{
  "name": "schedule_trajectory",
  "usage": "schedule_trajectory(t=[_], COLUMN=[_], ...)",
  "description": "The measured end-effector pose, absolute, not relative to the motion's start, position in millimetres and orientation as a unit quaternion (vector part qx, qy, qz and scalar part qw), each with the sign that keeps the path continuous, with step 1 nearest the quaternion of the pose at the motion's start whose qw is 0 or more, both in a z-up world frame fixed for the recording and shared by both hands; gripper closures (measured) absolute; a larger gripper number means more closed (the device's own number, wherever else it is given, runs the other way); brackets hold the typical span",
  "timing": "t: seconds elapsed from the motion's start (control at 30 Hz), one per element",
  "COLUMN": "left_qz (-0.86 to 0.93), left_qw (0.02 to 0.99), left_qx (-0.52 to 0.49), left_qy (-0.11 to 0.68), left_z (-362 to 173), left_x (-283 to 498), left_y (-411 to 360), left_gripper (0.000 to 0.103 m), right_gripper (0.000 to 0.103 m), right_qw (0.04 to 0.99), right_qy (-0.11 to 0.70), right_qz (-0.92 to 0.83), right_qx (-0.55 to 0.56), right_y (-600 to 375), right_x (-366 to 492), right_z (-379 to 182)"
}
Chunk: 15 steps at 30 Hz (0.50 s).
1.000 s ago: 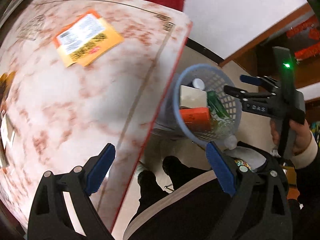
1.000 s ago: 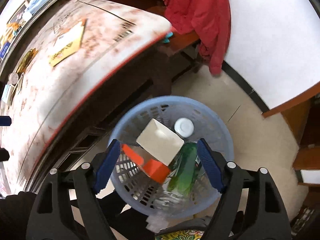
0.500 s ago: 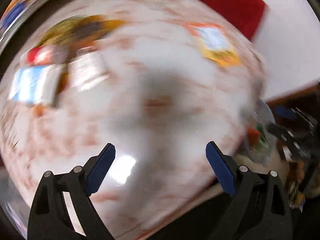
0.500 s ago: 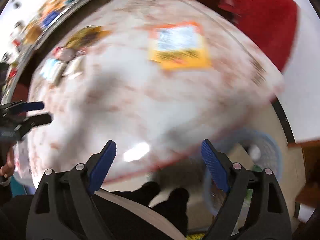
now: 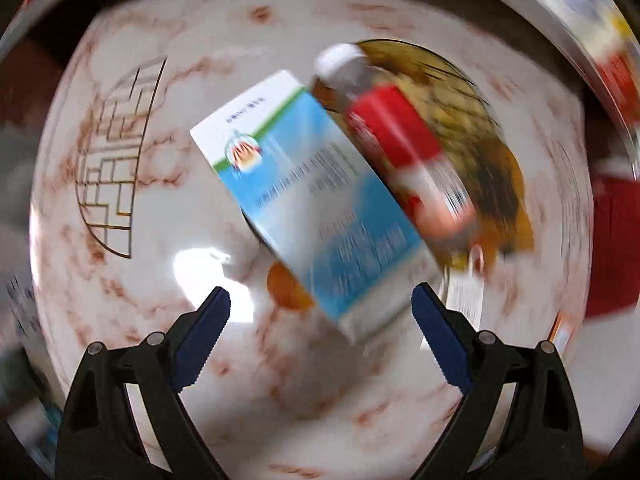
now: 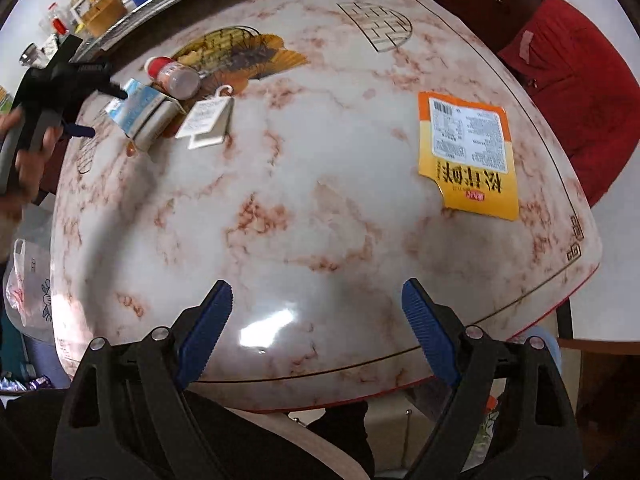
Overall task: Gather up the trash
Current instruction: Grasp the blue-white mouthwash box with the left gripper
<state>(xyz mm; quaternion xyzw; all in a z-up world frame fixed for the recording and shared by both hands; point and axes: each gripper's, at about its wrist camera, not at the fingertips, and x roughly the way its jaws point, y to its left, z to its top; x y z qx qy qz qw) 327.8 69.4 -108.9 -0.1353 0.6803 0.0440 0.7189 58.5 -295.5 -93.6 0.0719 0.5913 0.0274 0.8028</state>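
1. Several pieces of trash are not yet collected and lie on the marble table [image 6: 320, 208].
2. At the far left of the table, in the right wrist view, there is a group: a blue and white box [image 5: 316, 200], a small bottle with a red label [image 5: 396, 140] just beside it, and white paper tags [image 6: 208, 120] near them.
3. At the right side, well apart from this group, lies a flat orange packet [image 6: 468, 156].
4. The left gripper [image 5: 320, 316] hangs directly over the box, pointing down. Its jaws stand apart and hold nothing; the box is below them, not yet gripped.
5. The right gripper [image 6: 316, 320] is over the near edge of the table. Its jaws have just been opening and there is nothing between them.
6. The rim of a blue basket [image 6: 548, 344] shows below the near right table edge; its content is hidden here.
7. My judgement: the work is in the middle. At least four items remain, and the box seems to be the next one.
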Motion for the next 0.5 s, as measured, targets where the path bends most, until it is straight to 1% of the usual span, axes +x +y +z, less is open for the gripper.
schedule_trajectory(t=[0.07, 0.13, 0.5], left_qz=[0.050, 0.060, 0.115], left_qw=[0.695, 0.684, 0.676], left_qx=[-0.185, -0.209, -0.232], left_qy=[0.693, 0.696, 0.690], left_z=[-122.1, -130.5, -150.5], left_x=[342.8, 352.6, 366.1], left_y=[76.4, 76.3, 72.3], left_gripper=[0.014, 0.014, 0.014], right_gripper=[0.020, 0.020, 0.020], right_qw=[0.800, 0.799, 0.794], right_qy=[0.595, 0.596, 0.599], right_qz=[0.017, 0.009, 0.000], right_qx=[0.078, 0.080, 0.099], right_y=[-301.3, -304.9, -318.5], right_x=[56.8, 55.6, 60.7], right_z=[-98.3, -101.6, -111.1])
